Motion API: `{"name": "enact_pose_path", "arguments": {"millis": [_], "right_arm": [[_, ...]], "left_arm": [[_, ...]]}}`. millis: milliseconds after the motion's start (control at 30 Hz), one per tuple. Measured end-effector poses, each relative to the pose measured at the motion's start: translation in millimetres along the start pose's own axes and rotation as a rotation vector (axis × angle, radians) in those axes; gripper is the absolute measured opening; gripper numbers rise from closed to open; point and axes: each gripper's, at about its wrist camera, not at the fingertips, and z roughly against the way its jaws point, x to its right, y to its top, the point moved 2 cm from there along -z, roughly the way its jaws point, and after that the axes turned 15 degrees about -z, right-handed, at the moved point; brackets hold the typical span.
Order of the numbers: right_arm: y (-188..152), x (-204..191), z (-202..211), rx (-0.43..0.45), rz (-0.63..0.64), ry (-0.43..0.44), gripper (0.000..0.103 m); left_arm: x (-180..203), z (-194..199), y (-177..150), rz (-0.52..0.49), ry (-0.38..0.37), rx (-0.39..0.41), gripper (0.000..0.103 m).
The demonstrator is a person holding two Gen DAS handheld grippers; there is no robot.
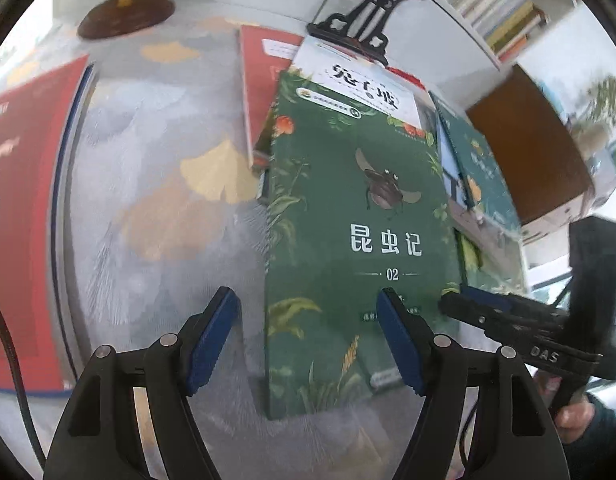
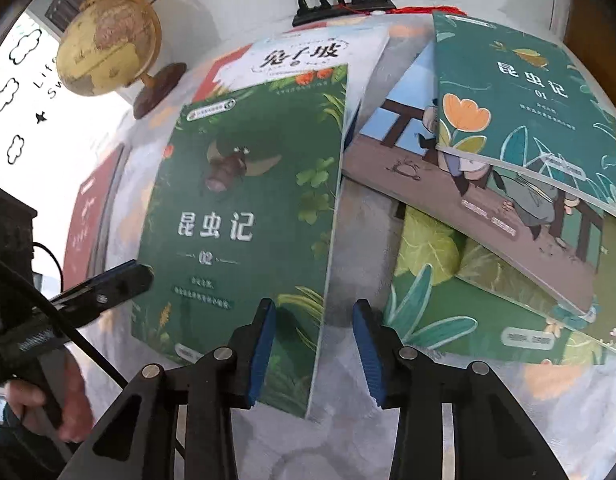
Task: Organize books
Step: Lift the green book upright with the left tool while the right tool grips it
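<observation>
Blue-padded fingers of the left gripper (image 1: 308, 336) hang nearest, jaws apart, straddling the near left edge of the green beetle book (image 1: 360, 240) marked 02 without pressing it; one pad is over the grey leaf-patterned tablecloth (image 1: 159, 208), the other over the cover. At far left lies a red book (image 1: 23, 216), with a globe (image 1: 123, 0) beyond. The beetle book overlaps a white-covered book (image 1: 364, 84) at its far end. To the right, the right gripper (image 2: 314, 350) holds its jaws narrowly apart over that book's near right edge, clamping nothing. Farther right sits a heap of books topped by a teal book (image 2: 524, 108) marked 01.
</observation>
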Motion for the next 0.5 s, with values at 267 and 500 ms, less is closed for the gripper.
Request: {"name": "enact_pose_path", "arguments": {"millis": [267,500], "right_arm": [[-14.3,-17.9,-3.9,0.031,0.048,-0.002,0.041],[-9.3,-5.2,-3.0,0.007,-0.032,0.094,0.041]], "left_arm": [[13.9,6.2,2.0,-0.003,-0.008,0.006,0.071],[18.0,62.7,10.6,0.166,-0.392,0.210,0.071]]}}
